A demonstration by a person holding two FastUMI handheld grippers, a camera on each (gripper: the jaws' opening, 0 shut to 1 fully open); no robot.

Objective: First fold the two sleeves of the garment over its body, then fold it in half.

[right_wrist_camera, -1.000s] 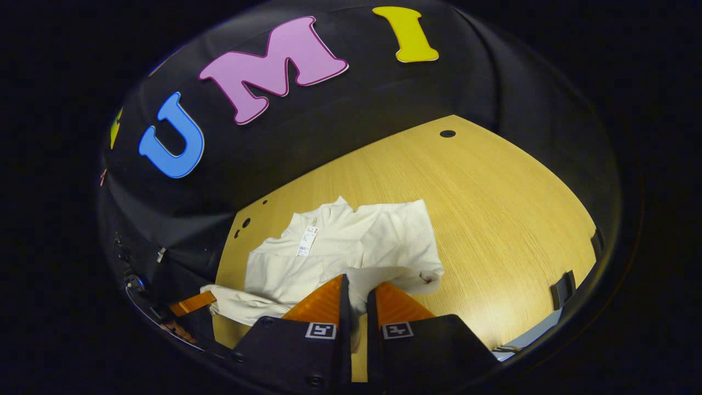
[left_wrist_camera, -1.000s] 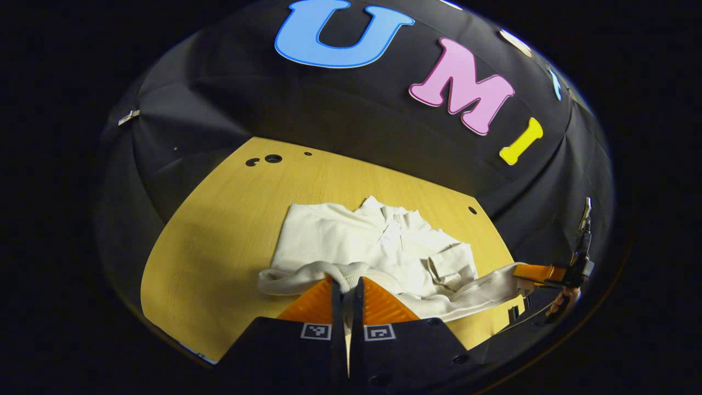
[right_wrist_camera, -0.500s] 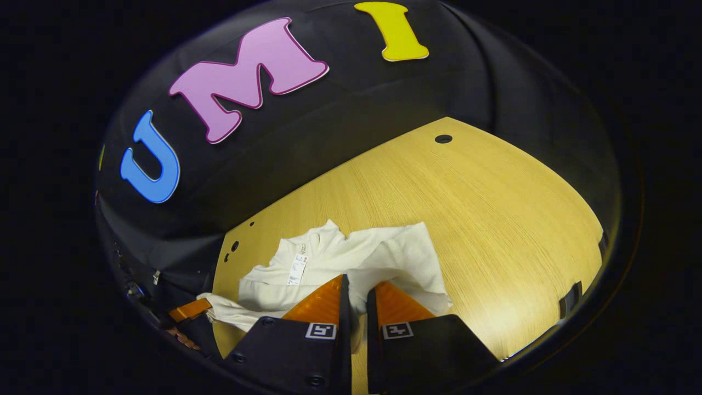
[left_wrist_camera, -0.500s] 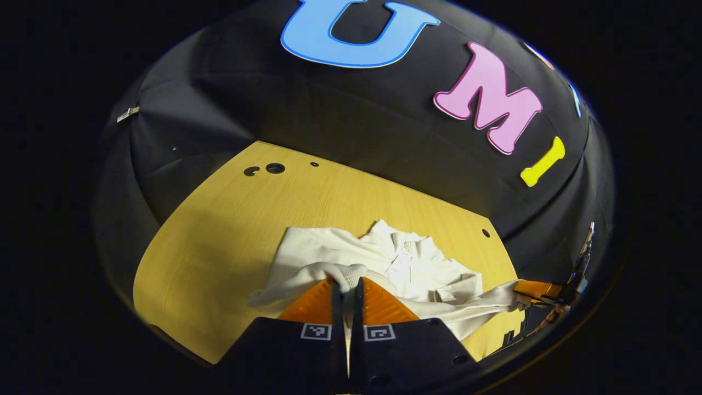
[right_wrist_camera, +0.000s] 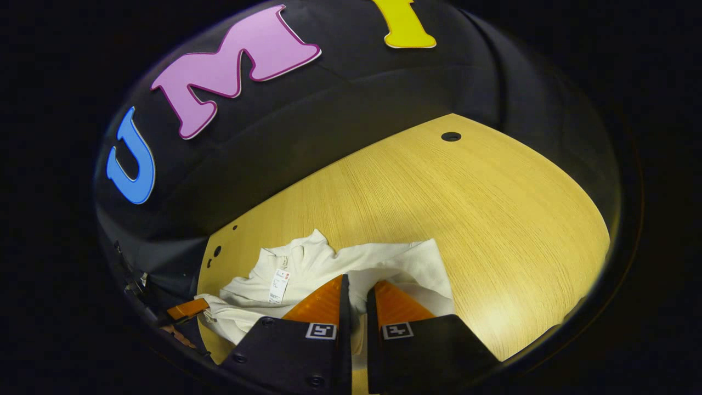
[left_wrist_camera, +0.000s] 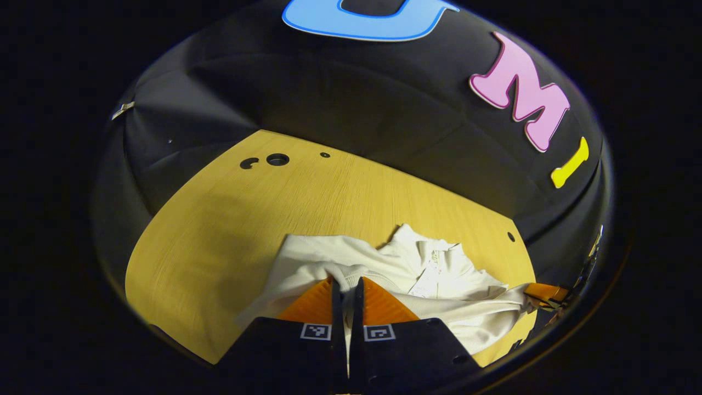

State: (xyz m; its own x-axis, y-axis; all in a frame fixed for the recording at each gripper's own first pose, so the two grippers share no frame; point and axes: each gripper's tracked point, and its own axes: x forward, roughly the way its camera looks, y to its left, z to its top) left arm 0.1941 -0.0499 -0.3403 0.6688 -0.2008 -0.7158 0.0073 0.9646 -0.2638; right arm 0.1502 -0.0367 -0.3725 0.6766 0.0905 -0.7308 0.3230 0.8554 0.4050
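Left gripper view: left gripper (left_wrist_camera: 345, 285) with jaws pinching the near hem of a white collared garment (left_wrist_camera: 384, 263), lifted off the wooden bench (left_wrist_camera: 230, 219); collar and hang tag (left_wrist_camera: 425, 285) toward the far edge, right gripper (left_wrist_camera: 543, 293) at the hem's other corner. Right gripper view: right gripper (right_wrist_camera: 356, 288) with jaws likewise pinching the hem, fabric bunched between them; sleeves apparently already folded onto the body, final fold in half under way. For a clean fold: both corners carried forward together at equal height, hem kept taut between them, lowered level with the collar and shoulders, then released only once flat. Risk: uneven travel skewing the edge or dragging the lower layer.
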